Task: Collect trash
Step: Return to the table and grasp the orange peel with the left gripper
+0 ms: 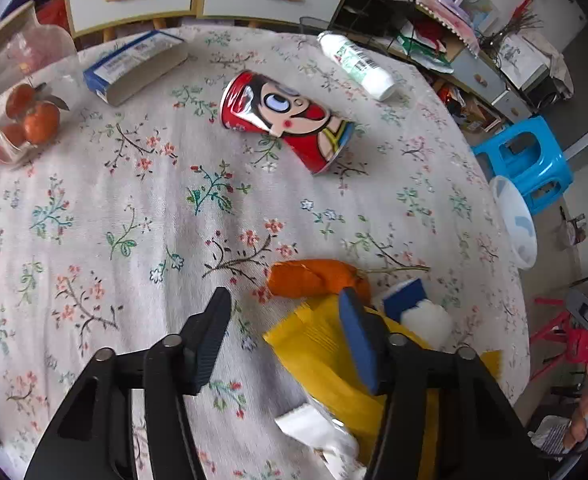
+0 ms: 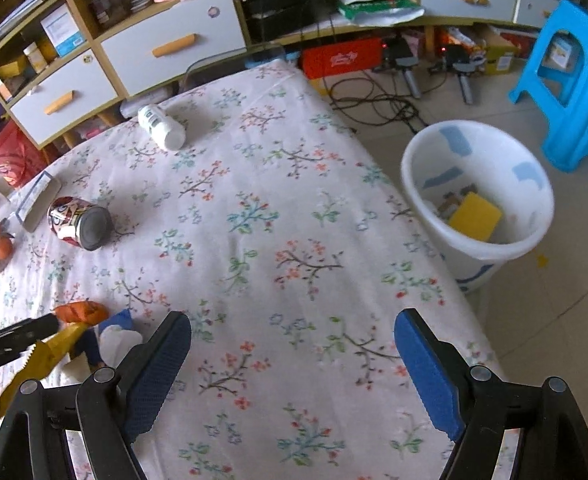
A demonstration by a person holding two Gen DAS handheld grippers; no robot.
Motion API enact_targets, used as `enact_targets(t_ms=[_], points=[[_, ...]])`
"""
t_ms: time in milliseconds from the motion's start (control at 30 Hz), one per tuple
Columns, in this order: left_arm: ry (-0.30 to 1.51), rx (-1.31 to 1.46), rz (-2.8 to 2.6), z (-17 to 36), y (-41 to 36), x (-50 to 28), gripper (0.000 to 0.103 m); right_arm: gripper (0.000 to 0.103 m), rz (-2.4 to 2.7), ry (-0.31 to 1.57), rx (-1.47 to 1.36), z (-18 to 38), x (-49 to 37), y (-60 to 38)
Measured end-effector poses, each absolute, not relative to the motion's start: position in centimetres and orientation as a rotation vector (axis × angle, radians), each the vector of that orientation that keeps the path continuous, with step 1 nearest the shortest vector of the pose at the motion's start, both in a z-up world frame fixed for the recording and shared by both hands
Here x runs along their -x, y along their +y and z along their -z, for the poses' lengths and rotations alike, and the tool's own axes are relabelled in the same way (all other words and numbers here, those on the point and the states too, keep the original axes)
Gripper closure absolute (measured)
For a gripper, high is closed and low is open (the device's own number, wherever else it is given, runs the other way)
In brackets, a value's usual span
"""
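Floral tablecloth, trash scattered, white bin (image 2: 478, 200) on the floor beyond the table edge.
Left gripper (image 1: 284, 330) hangs unclenched over the yellow wrapper (image 1: 322, 356), whose long axis runs under its right jaw; right gripper (image 2: 294, 360) gapes empty, farther off. Only the right view shows the bin's inside.

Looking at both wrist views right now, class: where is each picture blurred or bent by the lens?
Left wrist view: the yellow plastic wrapper beside the left gripper is smeared by motion, and the floral tablecloth bulges, fisheye-bent. Right wrist view: the white plastic bin has a soft, blurred rim; the shelf unit curves.
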State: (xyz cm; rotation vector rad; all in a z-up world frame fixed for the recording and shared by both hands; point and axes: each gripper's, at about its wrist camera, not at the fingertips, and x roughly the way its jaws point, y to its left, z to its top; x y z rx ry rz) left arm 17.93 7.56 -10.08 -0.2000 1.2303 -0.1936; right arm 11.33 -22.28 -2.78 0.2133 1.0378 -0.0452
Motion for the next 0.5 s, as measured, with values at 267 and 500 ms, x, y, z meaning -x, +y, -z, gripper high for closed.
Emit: enact_targets(t_ms=[267, 500], points=[[1.212, 0.185, 0.240, 11.1, 7.2, -19.1, 0.059, 0.016, 0.031, 1.069, -0.198, 3.9, -12.5, -20.8], [1.197, 0.105, 0.257, 10.8, 6.1, -19.0, 0.081, 0.016, 0.002, 1.108, -0.167, 5.2, -13.0, -18.8]])
